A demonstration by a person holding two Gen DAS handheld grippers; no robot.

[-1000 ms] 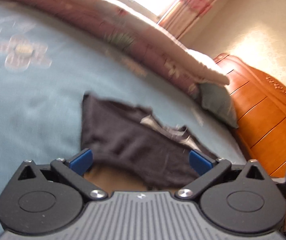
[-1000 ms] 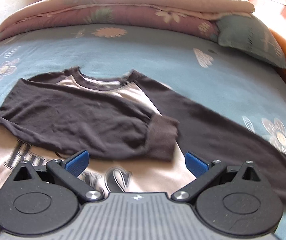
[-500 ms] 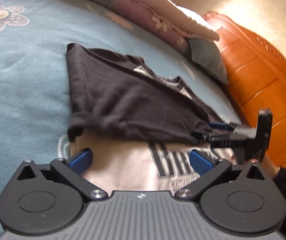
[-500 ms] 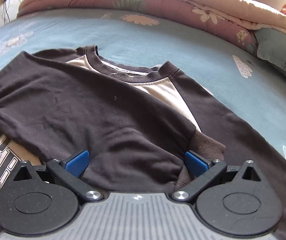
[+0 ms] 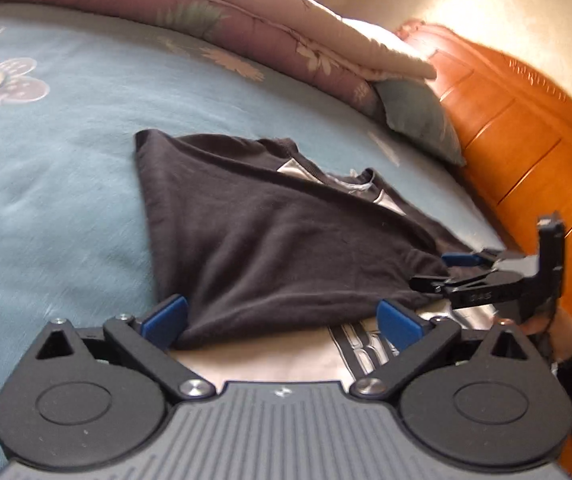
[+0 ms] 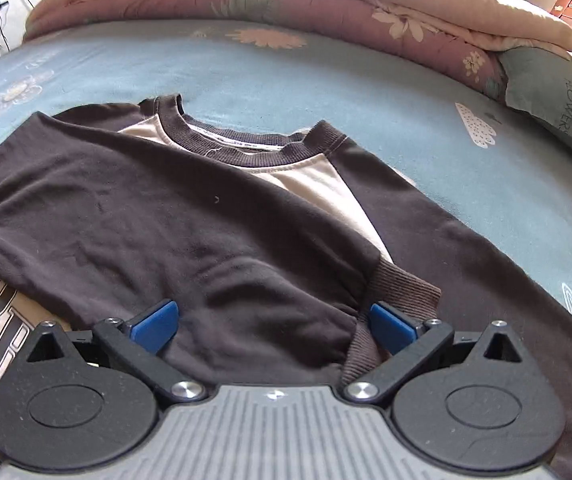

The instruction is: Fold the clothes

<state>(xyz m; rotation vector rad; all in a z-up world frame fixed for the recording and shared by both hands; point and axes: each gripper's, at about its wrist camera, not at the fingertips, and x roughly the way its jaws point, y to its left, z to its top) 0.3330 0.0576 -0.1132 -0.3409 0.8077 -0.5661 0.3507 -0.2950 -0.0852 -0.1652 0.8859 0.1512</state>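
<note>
A: What is nearest in the right wrist view?
B: The right tongs [image 6: 271,326], blue pads spread wide, with the folded dark sleeve [image 6: 173,232] of the sweatshirt [image 6: 310,176] lying between them. Its ribbed cuff [image 6: 402,292] touches the pad at 3 o'clock; nothing is pinched.

A: And the left tongs [image 5: 281,318]?
B: Also wide, at the sleeve's folded edge, which runs between the pads. At 3 o'clock in that view the right tongs appear side-on, at the cuff end.

A: Where is the sweatshirt?
B: Flat on the blue flowered bed [image 6: 245,68], collar toward 12 o'clock, the other sleeve stretched toward 4 o'clock.

A: Beyond it?
B: A rolled pink quilt [image 6: 326,4] at 12 o'clock, a green pillow [image 6: 554,96] at 2 o'clock, and a wooden headboard [image 5: 526,136].
</note>
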